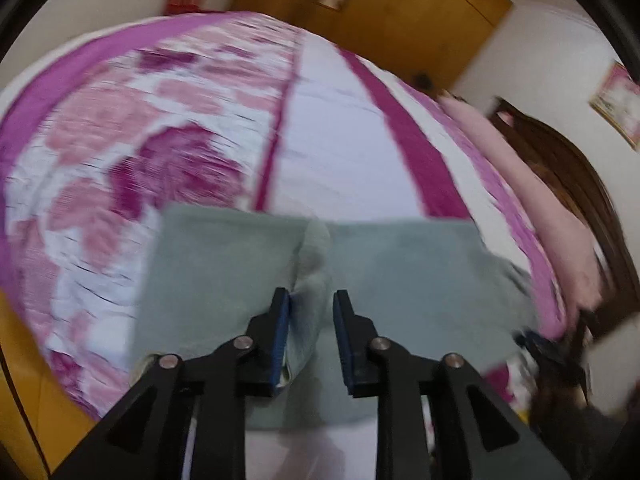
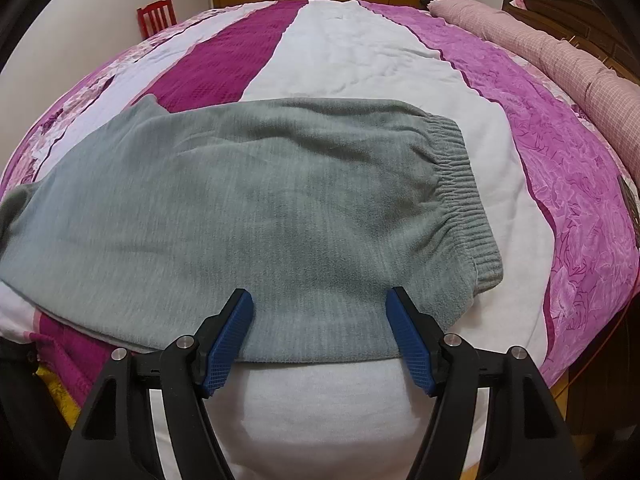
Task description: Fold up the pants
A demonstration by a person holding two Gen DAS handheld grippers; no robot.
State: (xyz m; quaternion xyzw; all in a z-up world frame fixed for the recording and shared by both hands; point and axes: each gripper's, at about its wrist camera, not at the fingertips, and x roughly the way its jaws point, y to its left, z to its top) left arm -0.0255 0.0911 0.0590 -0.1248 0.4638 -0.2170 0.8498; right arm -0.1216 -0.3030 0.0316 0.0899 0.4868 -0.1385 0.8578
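On the bed (image 2: pixel 360 52) | grey pants (image 2: pixel 248 200) flat | left gripper (image 1: pixel 312 300) pinching a pants fold | right gripper (image 2: pixel 320 296) spread — no writing readable

One pants (image 2: pixel 248 208), one bed (image 2: pixel 360 52) (striped), one bolster (image 2: pixel 560 52), one chair (image 2: pixel 157 16) — red

we see plain grey-green fleece pants (image 2: pixel 256 200) on a magenta, white and pink floral-striped bed cover (image 2: pixel 360 52), beside a pink checked bolster pillow (image 2: pixel 560 52).
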